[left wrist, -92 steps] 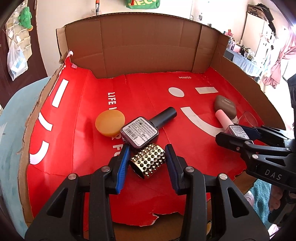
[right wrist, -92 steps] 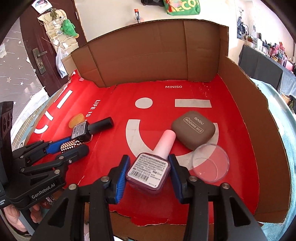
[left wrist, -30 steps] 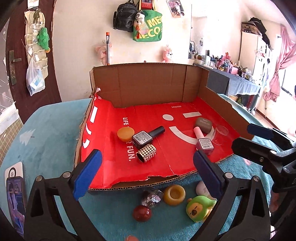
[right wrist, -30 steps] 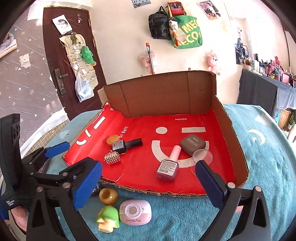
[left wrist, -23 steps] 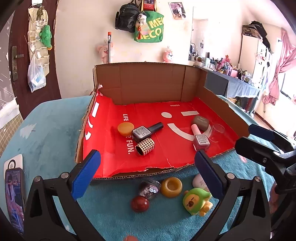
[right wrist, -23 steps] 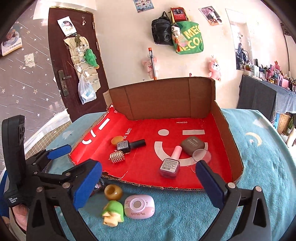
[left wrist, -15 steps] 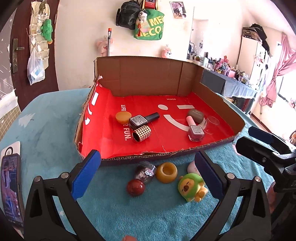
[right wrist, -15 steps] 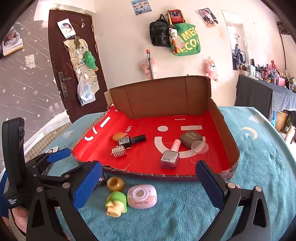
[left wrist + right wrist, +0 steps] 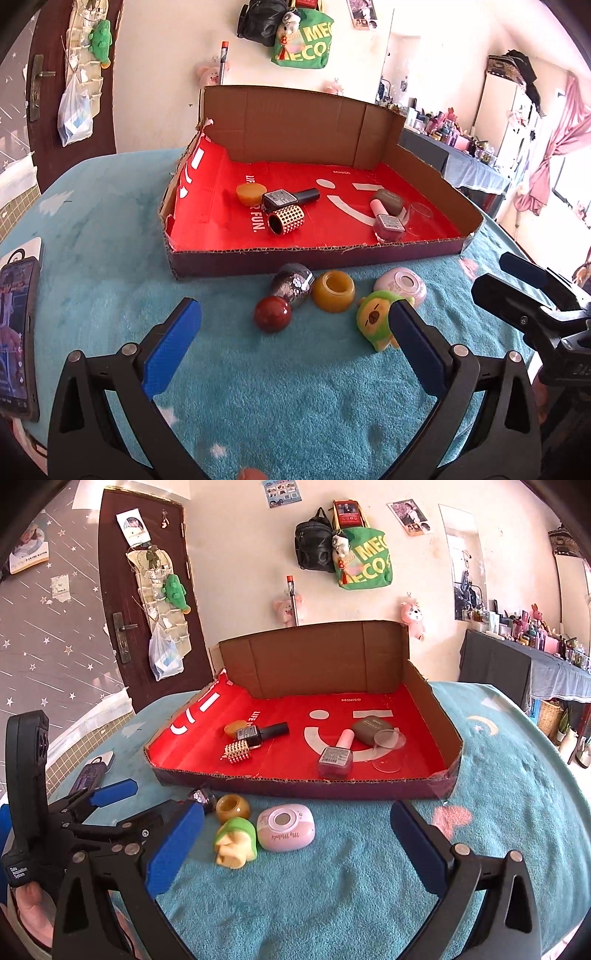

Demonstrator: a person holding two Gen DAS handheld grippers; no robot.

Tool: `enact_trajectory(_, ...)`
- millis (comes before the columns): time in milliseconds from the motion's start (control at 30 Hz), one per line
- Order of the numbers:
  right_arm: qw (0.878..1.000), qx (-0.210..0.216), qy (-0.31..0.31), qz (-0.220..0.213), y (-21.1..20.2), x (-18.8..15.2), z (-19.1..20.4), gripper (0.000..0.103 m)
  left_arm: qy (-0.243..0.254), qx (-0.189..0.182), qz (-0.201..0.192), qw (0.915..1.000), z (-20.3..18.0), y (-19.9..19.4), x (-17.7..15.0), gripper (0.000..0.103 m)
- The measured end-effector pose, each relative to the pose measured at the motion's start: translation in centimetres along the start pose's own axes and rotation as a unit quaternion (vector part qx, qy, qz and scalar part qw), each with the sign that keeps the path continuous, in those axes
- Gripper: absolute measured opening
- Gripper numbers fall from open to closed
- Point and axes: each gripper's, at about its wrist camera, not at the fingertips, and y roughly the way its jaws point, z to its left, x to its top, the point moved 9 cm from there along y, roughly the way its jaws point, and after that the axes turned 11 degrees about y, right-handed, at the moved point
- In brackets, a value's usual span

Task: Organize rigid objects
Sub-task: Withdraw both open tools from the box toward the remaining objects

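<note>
A cardboard tray (image 9: 314, 260) with a red lining holds a gold studded cylinder (image 9: 286, 219), a dark nail polish bottle (image 9: 288, 197), an orange disc (image 9: 251, 192), a pink nail polish bottle (image 9: 386, 221), a brown eye shadow case (image 9: 388, 199) and a clear lid (image 9: 421, 211). In front of the tray lie a red ball (image 9: 272, 314), a glitter jar (image 9: 292, 285), an amber ring cup (image 9: 333, 291), a green toy (image 9: 376, 321) and a pink compact (image 9: 286, 827). My left gripper (image 9: 294, 319) is wide open near the ball. My right gripper (image 9: 295, 821) is wide open near the compact.
Everything rests on a teal blanket (image 9: 295, 406). A phone (image 9: 16, 332) lies at its left edge. The tray's back and side walls stand tall; its front wall is low. A dark draped table (image 9: 517, 672) with clutter stands at the right.
Both grippers let go of the gold cylinder and the pink polish bottle, opened wide and drew back out of the tray. They have since sunk lower towards the blanket.
</note>
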Motion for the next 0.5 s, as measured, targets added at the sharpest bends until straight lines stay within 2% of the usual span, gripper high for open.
enact_trajectory(200,1.000,-0.010,0.000,0.024,0.7,-2.3,-0.4,0.103,0.007,-0.001,0.004,1.0000,-0.2,-0.1,-1.2,0.103)
enact_trajectory(500,0.999,-0.017,0.003,0.051,1.4,-4.8,-0.9,0.103,0.008,-0.004,0.037,0.9993,-0.3,0.8,-3.4,0.103)
